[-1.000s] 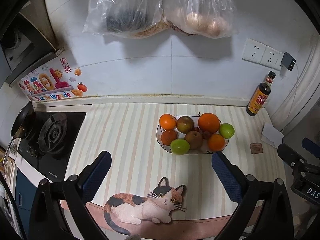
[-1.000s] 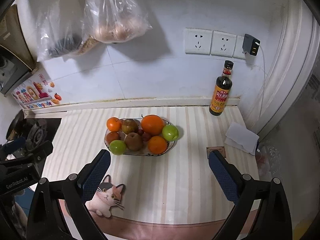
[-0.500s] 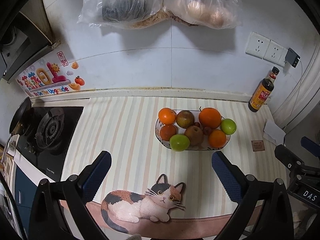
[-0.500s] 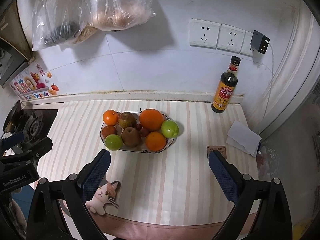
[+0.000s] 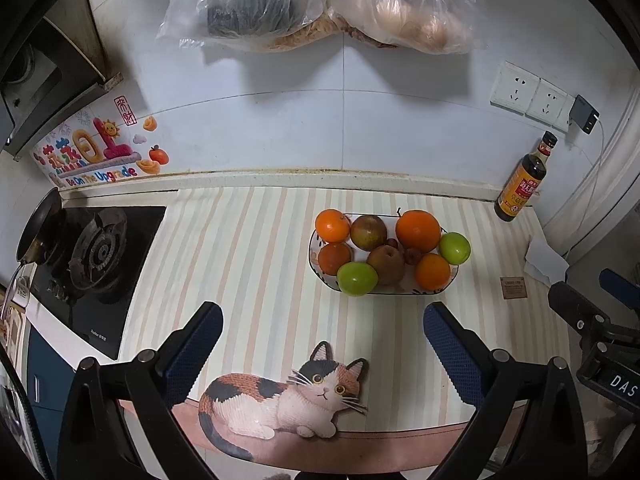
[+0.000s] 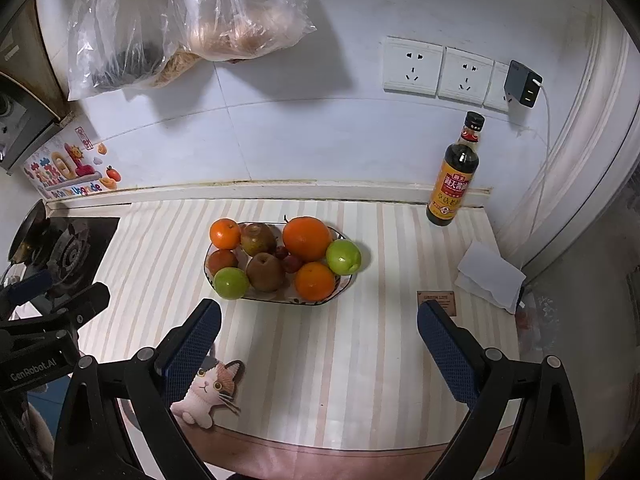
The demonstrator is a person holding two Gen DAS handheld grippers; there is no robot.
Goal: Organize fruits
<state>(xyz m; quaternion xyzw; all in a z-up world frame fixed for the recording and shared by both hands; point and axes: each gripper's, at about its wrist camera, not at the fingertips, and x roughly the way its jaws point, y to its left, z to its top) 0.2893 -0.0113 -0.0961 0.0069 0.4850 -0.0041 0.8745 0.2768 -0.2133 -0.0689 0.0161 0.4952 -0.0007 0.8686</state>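
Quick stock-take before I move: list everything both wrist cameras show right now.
Fruit bowl: one, white, patterned rim, mid-counter.
Oranges: four, in bowl.
Green fruits: two, at the bowl's edges.
Brown fruits: two, bowl centre.
Small red fruits: a few; count unclear.
Sauce bottle: one, dark, yellow label, back right.
Plastic bags: two, clear, hanging on wall.
Gas stove: one, black, left.
Cat mat: one, calico, front edge.
Left gripper: open, empty.
Right gripper: open, empty.

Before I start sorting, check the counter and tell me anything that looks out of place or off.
Nothing spilled or broken. The one oddity: a green fruit perches on the right rim of the bowl, bulging past the edge. The soy sauce bottle stands upright, and a folded paper lies loose near the right edge.
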